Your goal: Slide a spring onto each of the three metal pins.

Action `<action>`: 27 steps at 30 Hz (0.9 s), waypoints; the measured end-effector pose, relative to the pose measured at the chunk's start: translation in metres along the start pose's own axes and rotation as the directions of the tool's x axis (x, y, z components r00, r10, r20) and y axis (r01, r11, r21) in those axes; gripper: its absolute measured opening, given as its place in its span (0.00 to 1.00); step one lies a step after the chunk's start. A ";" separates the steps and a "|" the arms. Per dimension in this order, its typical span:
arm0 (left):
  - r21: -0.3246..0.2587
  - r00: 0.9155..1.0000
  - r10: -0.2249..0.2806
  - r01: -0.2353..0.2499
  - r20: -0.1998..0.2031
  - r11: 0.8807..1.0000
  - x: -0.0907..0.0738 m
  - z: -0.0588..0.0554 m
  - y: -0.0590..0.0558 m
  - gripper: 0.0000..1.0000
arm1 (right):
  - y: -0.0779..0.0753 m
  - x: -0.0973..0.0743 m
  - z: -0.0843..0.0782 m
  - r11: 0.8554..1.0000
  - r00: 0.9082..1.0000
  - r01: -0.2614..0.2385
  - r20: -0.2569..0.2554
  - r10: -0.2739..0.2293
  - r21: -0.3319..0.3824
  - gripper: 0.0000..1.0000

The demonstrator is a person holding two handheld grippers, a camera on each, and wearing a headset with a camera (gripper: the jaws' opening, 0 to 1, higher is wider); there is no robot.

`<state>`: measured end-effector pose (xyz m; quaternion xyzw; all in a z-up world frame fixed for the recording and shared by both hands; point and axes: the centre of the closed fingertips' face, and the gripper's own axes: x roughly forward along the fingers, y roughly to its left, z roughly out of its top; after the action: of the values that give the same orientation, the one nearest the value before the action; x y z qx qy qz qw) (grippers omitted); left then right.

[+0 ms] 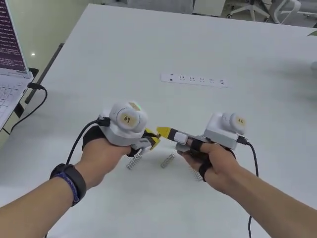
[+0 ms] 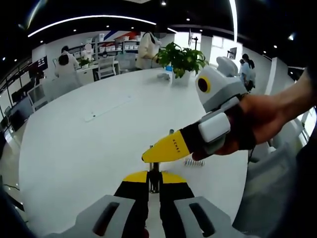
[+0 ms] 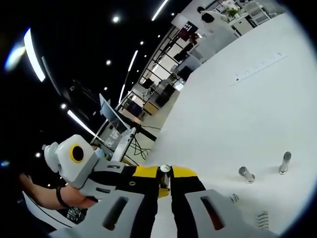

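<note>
Holding my left yellow-tipped gripper (image 2: 154,177) low over the wide white tabletop (image 1: 148,59), I have its jaws drawn almost together on a slim grey metal piece (image 2: 155,181) that stands up between the tips. I take it for the third pin, though it is too small to be sure. Near those tips a small coiled steel spring (image 1: 134,161) lies loose on the table with a second loose spring (image 1: 168,160) just beside it, and what seems a third coil (image 1: 196,173) lies by my right hand. My right yellow-tipped gripper (image 1: 163,132) points in to meet the left one tip to tip, its jaws brought close together. In the right gripper view a round metal end (image 3: 164,169) sits at those tips, and I cannot tell whether they pinch it. Further right a short upright silver metal pin (image 3: 246,174) and a taller silver pin (image 3: 285,162) stand near each other on the table, both bare. By my reckoning no pin wears a spring yet, so all three are left to do, and the first fit is only being lined up.
</note>
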<state>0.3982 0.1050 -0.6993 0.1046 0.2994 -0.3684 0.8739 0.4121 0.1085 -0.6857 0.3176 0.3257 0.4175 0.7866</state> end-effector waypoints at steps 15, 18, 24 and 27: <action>-0.027 1.000 0.007 -0.006 0.026 1.000 -0.002 0.002 0.001 0.00 | 0.007 0.001 0.001 0.996 0.998 0.041 -0.039 -0.044 -0.084 0.05; -0.030 0.999 0.003 -0.002 0.033 1.000 -0.001 0.002 0.000 0.00 | 0.006 0.000 0.001 0.992 0.998 0.050 -0.044 -0.055 -0.113 0.05; -0.043 0.999 0.002 0.000 0.037 0.999 0.000 0.001 0.000 0.00 | 0.007 0.000 -0.001 0.987 0.996 0.056 -0.057 -0.065 -0.150 0.05; -0.048 0.999 0.000 0.001 0.036 0.999 0.001 -0.001 0.000 0.00 | 0.006 0.001 -0.002 0.984 0.995 0.059 -0.065 -0.071 -0.167 0.05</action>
<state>0.3986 0.1043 -0.7006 0.0769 0.2923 -0.3631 0.8814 0.4084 0.1127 -0.6827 0.2256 0.3277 0.4281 0.8114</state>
